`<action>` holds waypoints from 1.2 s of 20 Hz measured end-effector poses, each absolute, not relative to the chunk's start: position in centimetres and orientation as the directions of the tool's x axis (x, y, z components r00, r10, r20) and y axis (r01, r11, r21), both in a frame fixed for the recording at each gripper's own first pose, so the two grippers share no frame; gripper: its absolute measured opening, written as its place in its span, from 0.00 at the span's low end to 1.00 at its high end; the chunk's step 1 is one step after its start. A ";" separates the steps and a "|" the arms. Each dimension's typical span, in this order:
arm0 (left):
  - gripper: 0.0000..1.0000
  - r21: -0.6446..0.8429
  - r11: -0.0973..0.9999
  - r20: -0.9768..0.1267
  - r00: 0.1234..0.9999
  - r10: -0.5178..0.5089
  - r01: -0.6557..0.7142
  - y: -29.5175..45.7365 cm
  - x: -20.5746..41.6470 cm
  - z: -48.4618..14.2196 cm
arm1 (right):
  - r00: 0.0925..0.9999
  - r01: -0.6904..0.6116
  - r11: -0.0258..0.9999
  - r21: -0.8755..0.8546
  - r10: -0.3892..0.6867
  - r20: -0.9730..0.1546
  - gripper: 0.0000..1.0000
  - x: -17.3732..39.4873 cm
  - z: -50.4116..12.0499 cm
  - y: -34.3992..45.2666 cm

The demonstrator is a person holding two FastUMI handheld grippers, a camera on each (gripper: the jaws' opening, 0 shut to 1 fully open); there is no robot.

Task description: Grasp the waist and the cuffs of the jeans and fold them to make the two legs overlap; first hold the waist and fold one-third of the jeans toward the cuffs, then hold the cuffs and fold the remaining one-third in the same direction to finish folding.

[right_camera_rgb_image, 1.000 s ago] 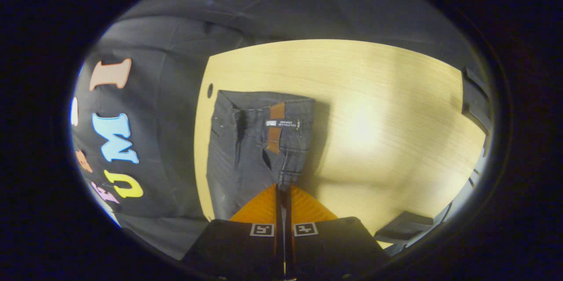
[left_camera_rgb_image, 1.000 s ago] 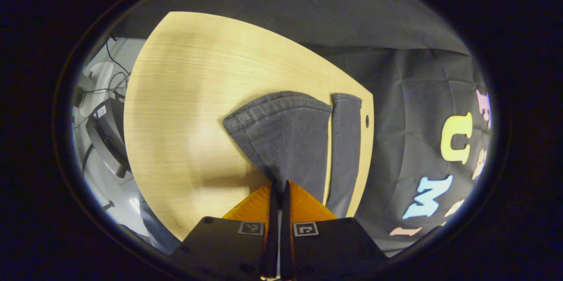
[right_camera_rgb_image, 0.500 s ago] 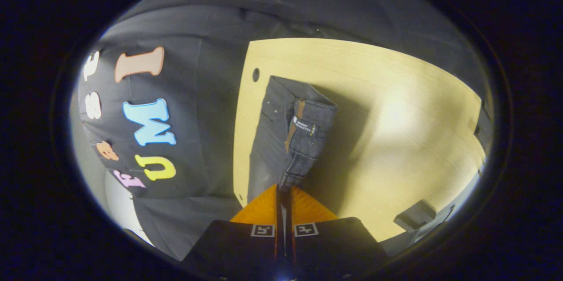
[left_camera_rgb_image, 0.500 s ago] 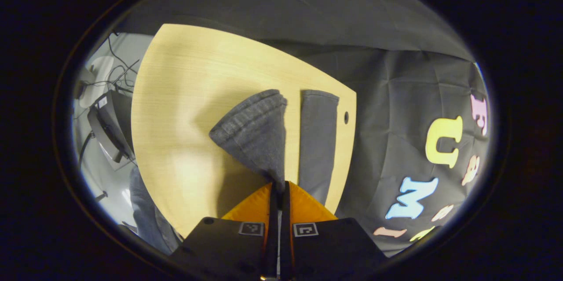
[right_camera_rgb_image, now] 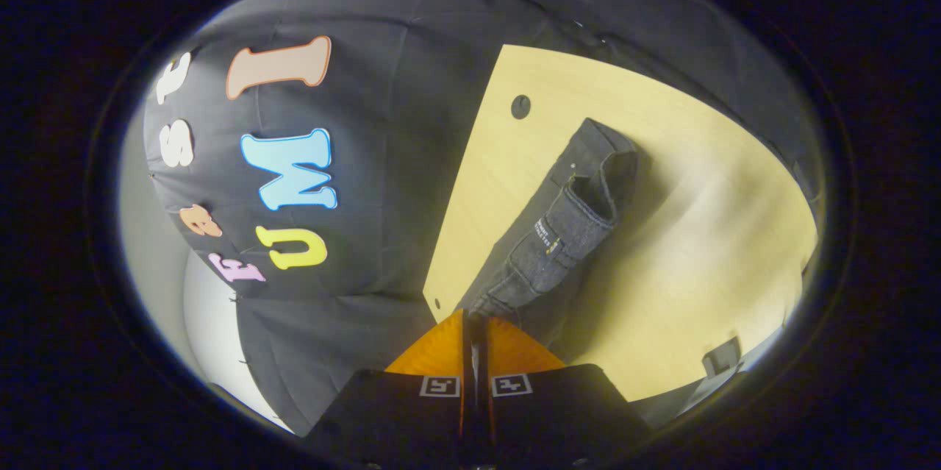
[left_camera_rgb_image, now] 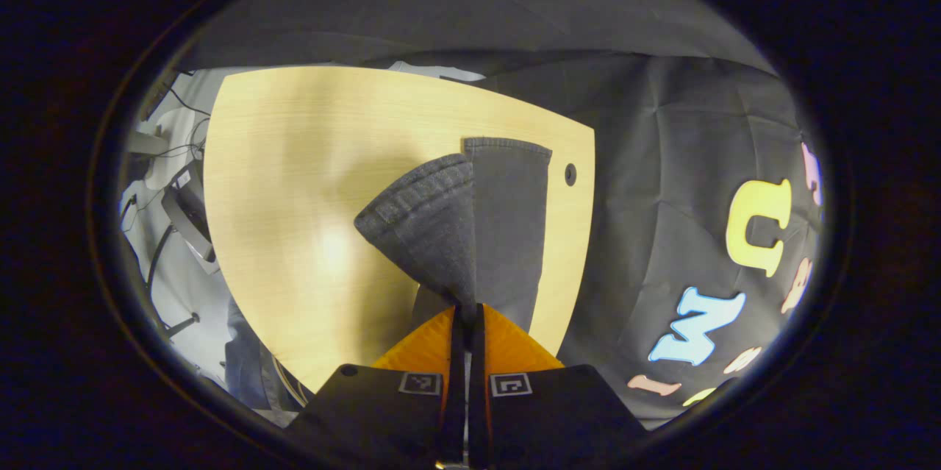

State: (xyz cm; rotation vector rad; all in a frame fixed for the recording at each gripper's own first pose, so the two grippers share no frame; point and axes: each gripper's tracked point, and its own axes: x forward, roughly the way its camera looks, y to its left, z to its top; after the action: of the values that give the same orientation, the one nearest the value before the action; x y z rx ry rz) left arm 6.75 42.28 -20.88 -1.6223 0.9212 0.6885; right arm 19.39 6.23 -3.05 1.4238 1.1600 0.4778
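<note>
Left gripper (left_camera_rgb_image: pixel 463 312) pinched tight on cuff (left_camera_rgb_image: pixel 423 223), lifting it over other leg (left_camera_rgb_image: pixel 511 227) lying flat on counter (left_camera_rgb_image: pixel 294 183). Right gripper (right_camera_rgb_image: pixel 474 319) clamped on waist (right_camera_rgb_image: pixel 566 231), denim draping off it above counter edge. We judge jeans (right_camera_rgb_image: pixel 581 190) heavy, floppy, grippy, not fragile. We'd hold thick hems and waistband seam; thin cloth slips.

Below me a pale wooden worktop (left_camera_rgb_image: pixel 294 183) gleams under lamplight, black cloth wall (right_camera_rgb_image: pixel 382 132) draped behind it.
</note>
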 end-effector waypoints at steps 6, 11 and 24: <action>0.11 -0.503 -0.101 -0.828 0.512 -0.227 -0.858 45.5 16.1 -23.6 | 0.441 0.467 0.151 0.872 0.815 -0.377 0.00 28.7 -5.8 8.9; 0.10 -0.495 0.030 -0.847 0.475 -0.238 -0.868 46.4 21.9 -27.6 | 0.464 0.496 0.155 0.855 0.785 -0.411 0.00 34.2 -10.8 10.5; 0.44 -0.389 0.432 -0.919 0.376 -0.119 -0.814 46.9 26.3 -32.8 | 0.534 0.389 0.288 0.875 0.704 -0.469 0.03 38.2 -18.9 13.9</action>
State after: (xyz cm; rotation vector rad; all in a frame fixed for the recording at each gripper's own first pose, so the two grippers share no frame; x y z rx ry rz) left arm 26.30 46.94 -32.81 -1.0504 1.1147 0.5686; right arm 38.21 13.92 -18.90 1.3260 1.0609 0.2742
